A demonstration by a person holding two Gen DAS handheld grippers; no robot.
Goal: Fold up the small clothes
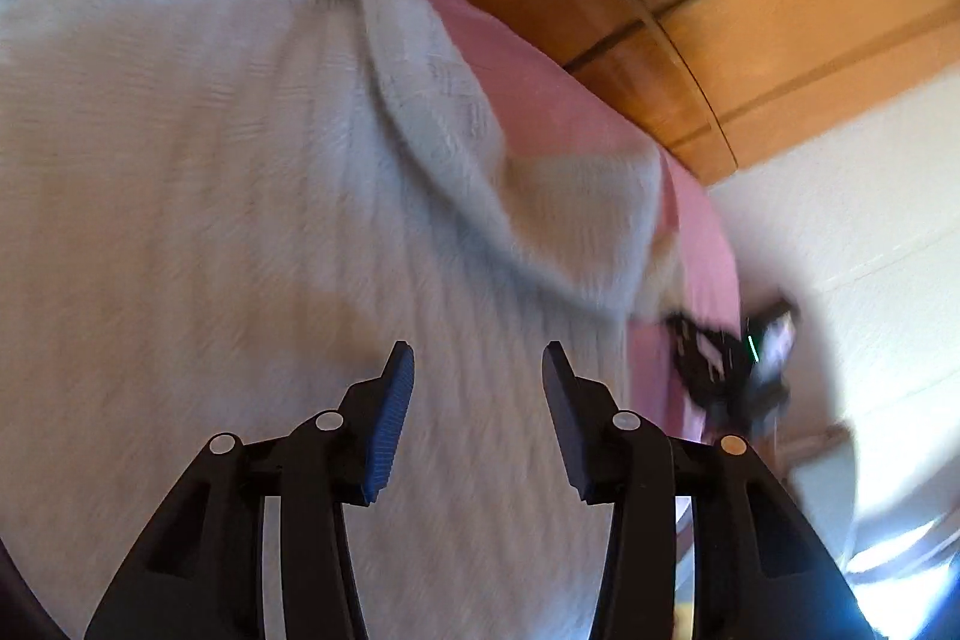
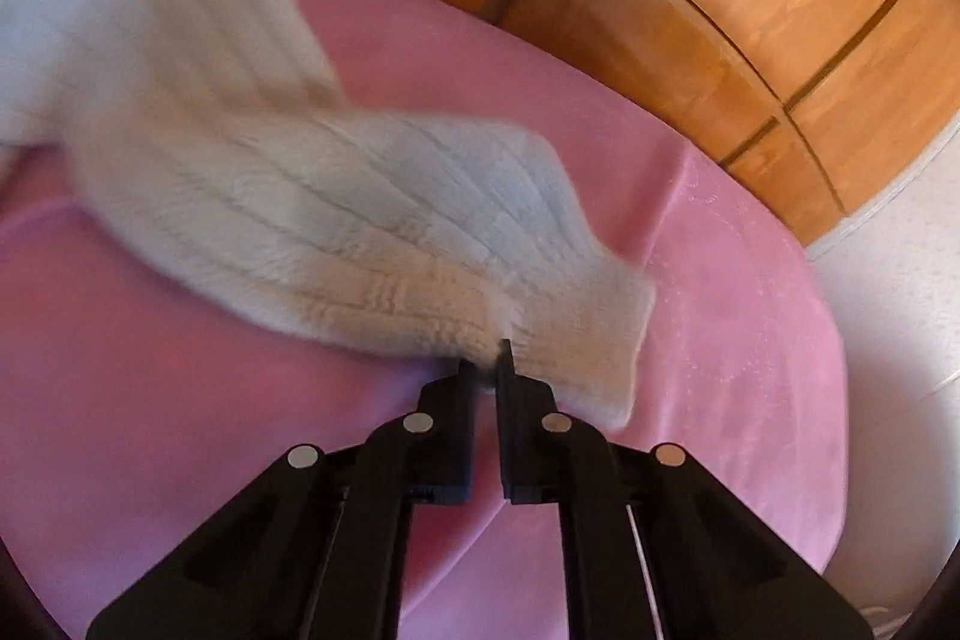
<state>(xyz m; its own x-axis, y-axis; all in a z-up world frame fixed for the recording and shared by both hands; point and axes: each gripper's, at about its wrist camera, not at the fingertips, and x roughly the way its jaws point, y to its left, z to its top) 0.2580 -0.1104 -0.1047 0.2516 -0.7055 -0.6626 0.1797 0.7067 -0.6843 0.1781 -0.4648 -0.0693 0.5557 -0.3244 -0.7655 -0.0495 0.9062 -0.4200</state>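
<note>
In the left wrist view, the white ribbed knitted garment (image 1: pixel 210 196) fills most of the frame, lying on a pink cloth-covered surface (image 1: pixel 540 100); its ribs run roughly from the lower edge of the picture up toward the top left, so the body's long axis goes that way. A sleeve (image 1: pixel 480 160) leaves the upper part of the garment and slants down to the right, ending in a cuff near the pink surface's right-hand edge, where the right gripper (image 1: pixel 729 364) shows as a blurred black shape just beside it. The left gripper (image 1: pixel 478 358) hovers over the lower body of the knit with its blue-faced fingers (image 1: pixel 390 418) standing well apart and nothing between them; whether the tips touch the fabric cannot be told. Beyond the pink surface runs orange wooden panelling (image 1: pixel 750 10), and pale floor (image 1: pixel 870 196) lies to the right. In the right wrist view, the sleeve (image 2: pixel 372 220) stretches as a long band from the upper left, where it joins the garment's body (image 2: pixel 150 28), down to the lower right, its cuff end pointing at the camera. The right gripper (image 2: pixel 487 361) has its jaws pressed together on the cuff's near edge, pinching a fold of knit. Bare pink surface (image 2: pixel 180 370) lies open on the left and in front of the sleeve, and a narrower strip lies to the right before the rounded edge drops to the floor (image 2: pixel 888 310)
</note>
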